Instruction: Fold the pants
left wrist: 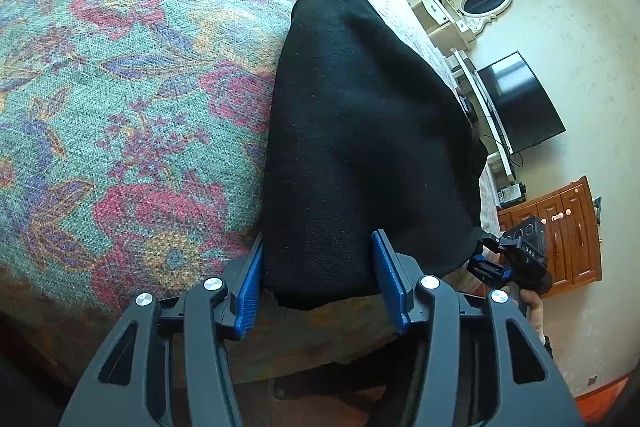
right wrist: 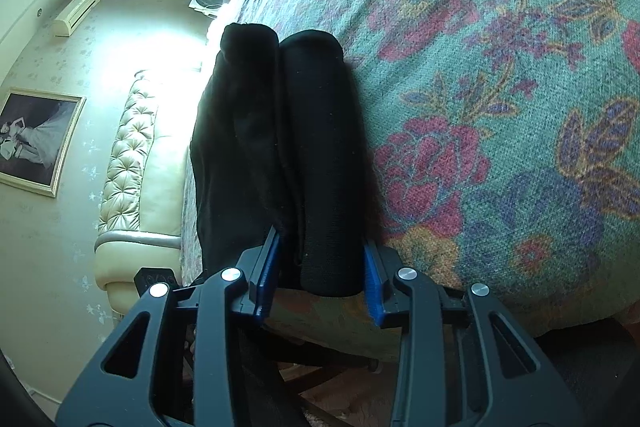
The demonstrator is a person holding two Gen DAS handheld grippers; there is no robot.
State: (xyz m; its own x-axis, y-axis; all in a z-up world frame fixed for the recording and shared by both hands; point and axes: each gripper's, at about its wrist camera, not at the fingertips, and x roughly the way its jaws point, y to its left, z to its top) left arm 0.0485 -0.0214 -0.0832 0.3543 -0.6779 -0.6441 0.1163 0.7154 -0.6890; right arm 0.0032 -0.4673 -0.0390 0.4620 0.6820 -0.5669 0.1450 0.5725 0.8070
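Black pants (left wrist: 360,131) lie folded in a thick stack on the floral bed cover (left wrist: 120,87), near its edge. My left gripper (left wrist: 320,275) is open, its blue pads on either side of the near end of the stack. In the right wrist view the pants (right wrist: 312,147) show as two rolled-looking layers side by side. My right gripper (right wrist: 320,275) is open and straddles the near end of the thicker fold. The right gripper (left wrist: 516,255) also shows in the left wrist view, at the far corner of the stack.
The bed cover (right wrist: 500,107) fills most of both views. A TV (left wrist: 520,103), a white shelf and a wooden cabinet (left wrist: 568,227) stand along the wall. A padded cream headboard (right wrist: 128,155) and a framed picture (right wrist: 36,139) are on the other side.
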